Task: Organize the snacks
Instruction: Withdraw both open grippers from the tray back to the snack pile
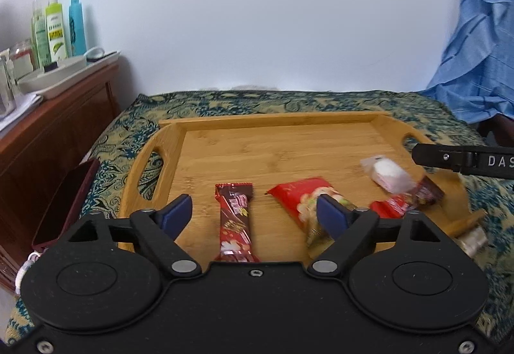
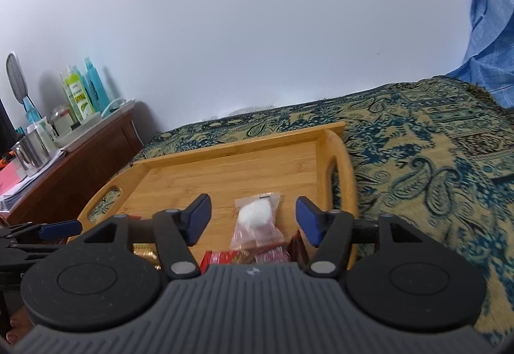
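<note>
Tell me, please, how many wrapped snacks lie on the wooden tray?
4 clearly: dark red bar left, red packet centre, white sweet and red-brown bar right. Others may be hidden behind the grippers.

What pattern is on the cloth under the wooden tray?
The cloth has a teal and tan paisley pattern, clearest in the right wrist view.

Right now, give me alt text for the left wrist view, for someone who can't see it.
The left gripper, jaws open and empty, hangs over a wooden tray on a patterned cloth. A dark red snack bar lies between its fingers, with a red packet and a white wrapped sweet to the right.
</note>
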Demonstrator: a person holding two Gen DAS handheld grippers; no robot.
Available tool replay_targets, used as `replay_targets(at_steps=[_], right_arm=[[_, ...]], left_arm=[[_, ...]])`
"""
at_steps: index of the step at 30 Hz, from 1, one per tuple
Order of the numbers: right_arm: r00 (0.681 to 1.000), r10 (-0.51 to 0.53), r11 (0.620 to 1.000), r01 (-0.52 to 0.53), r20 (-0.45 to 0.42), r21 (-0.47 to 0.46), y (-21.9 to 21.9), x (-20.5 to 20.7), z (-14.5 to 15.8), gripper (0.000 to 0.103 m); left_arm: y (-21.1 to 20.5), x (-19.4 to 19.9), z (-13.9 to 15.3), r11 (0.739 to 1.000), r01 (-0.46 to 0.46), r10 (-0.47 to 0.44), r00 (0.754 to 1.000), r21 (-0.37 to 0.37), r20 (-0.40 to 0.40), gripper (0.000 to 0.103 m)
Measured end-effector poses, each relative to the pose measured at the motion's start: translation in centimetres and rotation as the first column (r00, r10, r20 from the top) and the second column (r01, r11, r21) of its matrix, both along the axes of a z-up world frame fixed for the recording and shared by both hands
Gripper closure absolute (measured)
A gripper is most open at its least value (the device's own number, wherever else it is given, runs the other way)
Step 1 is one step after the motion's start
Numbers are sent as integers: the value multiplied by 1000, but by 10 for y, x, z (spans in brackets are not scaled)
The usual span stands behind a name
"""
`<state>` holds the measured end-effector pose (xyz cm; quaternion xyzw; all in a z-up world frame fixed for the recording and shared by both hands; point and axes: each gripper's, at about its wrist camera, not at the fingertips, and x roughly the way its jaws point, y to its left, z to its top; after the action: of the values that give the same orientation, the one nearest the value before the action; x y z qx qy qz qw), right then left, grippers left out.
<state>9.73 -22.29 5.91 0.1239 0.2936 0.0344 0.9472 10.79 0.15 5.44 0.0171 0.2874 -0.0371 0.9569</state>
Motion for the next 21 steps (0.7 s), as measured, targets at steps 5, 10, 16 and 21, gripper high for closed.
replay_targets(at_steps=[5,10,16,21], right_arm=[[999,-23,1000,24,33,-11,-9,-29,9,13],[998,-50,999,50,28,-22,-14,-56,4,9],[997,-70,996,71,20,-62,-13,-81,-2,1],[996,-84,994,83,-16,-69,-15,-90,-8,1]], left_arm=[[-7,-30,5,1000,27,-27,999,12,36,9],[-11,-56,8,999,35,-35,998,1,51,6],[-10,-88,-1,998,59,-58,998,-28,37,3],[-12,-101,-17,998,50,-51,998,24,28,3]])
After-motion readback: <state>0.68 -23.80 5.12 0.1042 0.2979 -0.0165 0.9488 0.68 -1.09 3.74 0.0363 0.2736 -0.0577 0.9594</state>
